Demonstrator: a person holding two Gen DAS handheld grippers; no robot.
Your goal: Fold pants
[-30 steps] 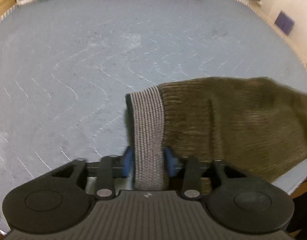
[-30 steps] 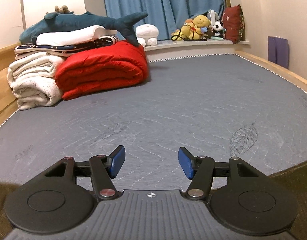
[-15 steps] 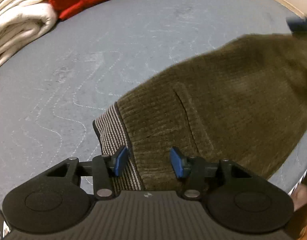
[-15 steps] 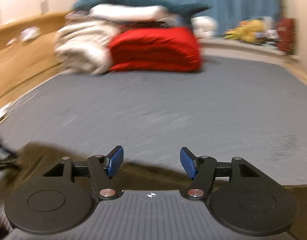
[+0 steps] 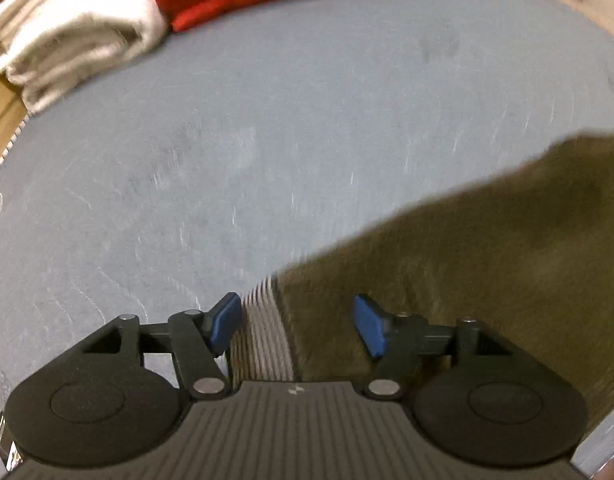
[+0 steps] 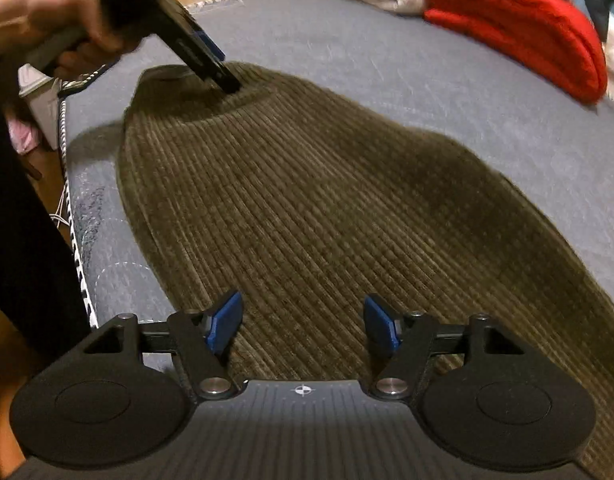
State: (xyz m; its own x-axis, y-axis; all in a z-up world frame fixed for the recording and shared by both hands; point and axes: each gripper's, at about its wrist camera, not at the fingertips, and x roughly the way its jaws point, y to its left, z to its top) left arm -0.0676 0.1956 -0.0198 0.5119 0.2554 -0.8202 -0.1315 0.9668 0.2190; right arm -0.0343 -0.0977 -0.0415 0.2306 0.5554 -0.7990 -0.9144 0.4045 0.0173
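Olive corduroy pants (image 6: 307,184) lie flat along the near edge of a blue-grey mattress (image 5: 267,140). Their grey striped waistband (image 5: 263,332) sits between the blue pads of my left gripper (image 5: 297,324), whose jaws are opening; neither pad presses on the cloth. In the right wrist view a hand (image 6: 47,20) holds that left gripper (image 6: 223,72), tips down on the pants' far end. My right gripper (image 6: 303,324) hovers over the near part of the pants, its jaws opening and gripping nothing.
A red folded blanket (image 6: 515,28) and white folded bedding (image 5: 67,36) are stacked at the far side of the mattress. The mattress's piped edge (image 6: 73,216) runs down the left, with the person's dark clothing beside it.
My left gripper has let go of the waistband and its jaws have spread. My right gripper has swung from facing across the bed to pointing down over the pants.
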